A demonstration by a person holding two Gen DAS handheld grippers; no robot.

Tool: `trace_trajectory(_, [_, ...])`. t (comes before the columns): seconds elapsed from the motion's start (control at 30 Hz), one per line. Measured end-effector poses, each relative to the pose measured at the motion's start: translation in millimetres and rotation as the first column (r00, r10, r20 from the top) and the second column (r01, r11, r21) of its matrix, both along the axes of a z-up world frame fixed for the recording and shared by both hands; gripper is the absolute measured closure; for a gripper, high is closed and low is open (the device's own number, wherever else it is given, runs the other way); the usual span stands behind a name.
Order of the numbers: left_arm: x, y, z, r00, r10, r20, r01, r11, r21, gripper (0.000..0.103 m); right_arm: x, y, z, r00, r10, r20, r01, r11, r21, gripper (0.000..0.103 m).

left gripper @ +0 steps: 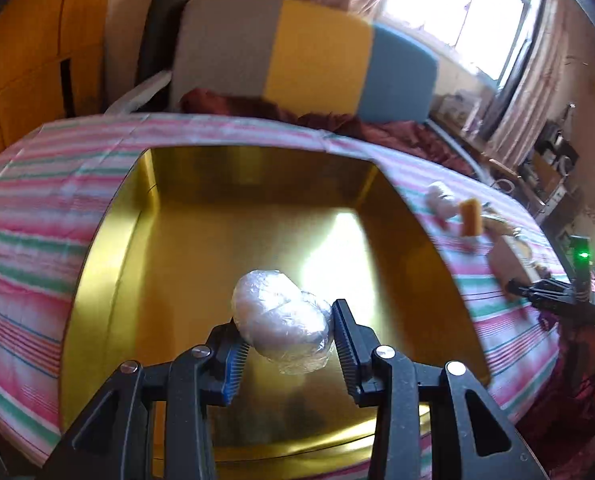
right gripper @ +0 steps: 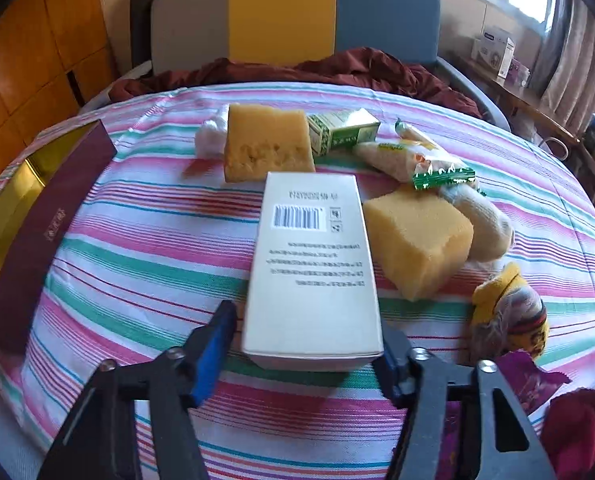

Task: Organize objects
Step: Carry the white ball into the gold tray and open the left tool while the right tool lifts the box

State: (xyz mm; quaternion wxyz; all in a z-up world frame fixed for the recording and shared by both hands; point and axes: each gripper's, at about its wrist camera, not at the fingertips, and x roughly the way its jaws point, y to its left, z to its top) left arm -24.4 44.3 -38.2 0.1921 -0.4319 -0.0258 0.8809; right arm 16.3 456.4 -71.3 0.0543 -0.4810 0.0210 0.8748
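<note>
My left gripper (left gripper: pixel 287 334) is shut on a plastic-wrapped white bundle (left gripper: pixel 283 320) and holds it over the open gold-lined box (left gripper: pixel 177 248). My right gripper (right gripper: pixel 309 346) is open, its fingers on either side of the near end of a white carton with a barcode (right gripper: pixel 311 264) that lies on the striped cloth. The gold box with its maroon wall (right gripper: pixel 45 236) stands at the left edge of the right wrist view. The right gripper (left gripper: pixel 553 296) also shows at the right of the left wrist view.
On the striped cloth (right gripper: pixel 145 256) lie two yellow sponges (right gripper: pixel 265 142) (right gripper: pixel 415 236), a green carton (right gripper: pixel 343 130), a snack packet (right gripper: pixel 413 158), a white sock (right gripper: pixel 481 220), a white bundle (right gripper: pixel 211 136) and a yellow patterned cloth toy (right gripper: pixel 511 316). A chair (right gripper: pixel 293 12) with red fabric stands behind.
</note>
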Motion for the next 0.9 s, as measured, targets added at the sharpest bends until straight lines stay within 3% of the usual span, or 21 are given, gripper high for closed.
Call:
trace_trajectory(0.2, [-2.6,-17.1,-12.9,1.0,0.017,0.023,-0.015,0.999,-0.045,0.063,-1.4,-12.0,5.2,0.999,-0.027,0.026,0.026,0.998,0.049,0.053])
trace_trajectory(0.5, [-7.9,-37.1,-18.2,0.985,0.152,0.078,-0.143,0.984,-0.109,0.056,22.0,-45.8,37.8,0.997,-0.02,-0.072,0.021,1.0,0.005,0.053])
trace_trajectory(0.57, [-6.4,-44.1,-14.1,0.983,0.163,0.086,-0.158,0.985,-0.068,0.054,26.2,-54.5,45.0,0.997,-0.011,-0.081,0.01,1.0,-0.01,0.053])
trace_trajectory(0.67, [-3.4,-52.9,-6.8,0.98,0.18,0.083,-0.178,0.984,-0.024,0.035,32.3,-70.4,56.8,0.994,0.011,-0.105,-0.015,0.999,-0.031,0.053])
trace_trajectory(0.8, [0.8,-64.6,5.1,0.977,0.204,0.06,-0.206,0.978,0.022,0.034,35.4,-96.2,73.3,0.989,0.053,-0.139,-0.059,0.997,-0.042,0.053])
trace_trajectory(0.9, [2.8,-77.2,19.2,0.973,0.227,0.043,-0.23,0.967,0.113,0.034,35.8,-119.6,88.3,0.979,0.097,-0.179,-0.114,0.99,-0.087,0.053])
